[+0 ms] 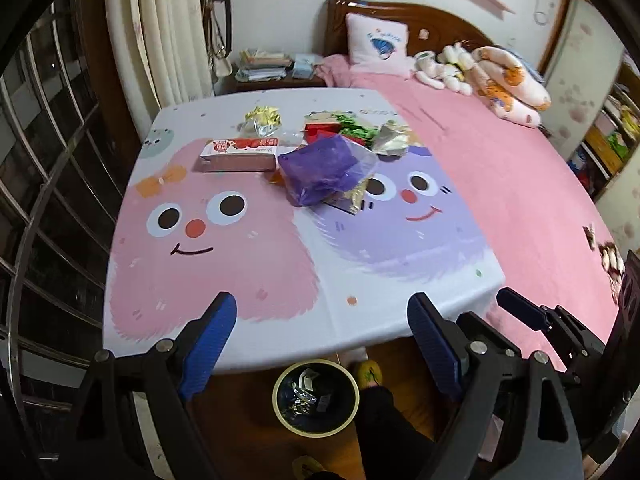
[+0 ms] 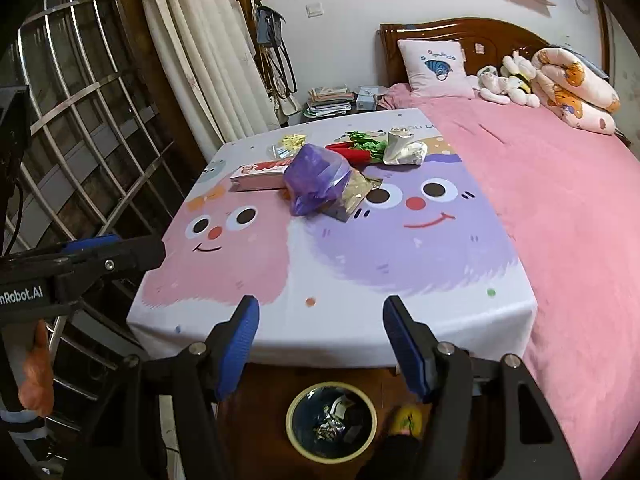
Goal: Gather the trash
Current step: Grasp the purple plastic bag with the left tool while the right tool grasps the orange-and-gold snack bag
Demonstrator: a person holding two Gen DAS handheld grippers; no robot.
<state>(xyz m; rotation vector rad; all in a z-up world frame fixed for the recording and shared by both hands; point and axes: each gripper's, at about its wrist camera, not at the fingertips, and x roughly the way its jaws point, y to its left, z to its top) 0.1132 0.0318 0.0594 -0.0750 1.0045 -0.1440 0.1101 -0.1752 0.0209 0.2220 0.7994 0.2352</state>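
We hold both tools wide apart and empty, the left tool point(image 1: 322, 330) and right tool point(image 2: 320, 334) hovering over the bench's near edge. The trash pile point(image 2: 320, 176) lies toward the far edge; the bin point(image 2: 331, 422) waits on the floor below. Next we reach forward for the purple bag point(image 1: 326, 168).

I see a bedroom: a bed point(image 2: 560, 208) under a pink cover, its dark wooden headboard point(image 2: 460, 36) against a pale wall. Cream curtains point(image 2: 200, 52) hang beside a barred window point(image 2: 76, 120) (dark outside). A nightstand point(image 2: 340, 108) carries stacked papers; the floor point(image 2: 264, 392) is wood.
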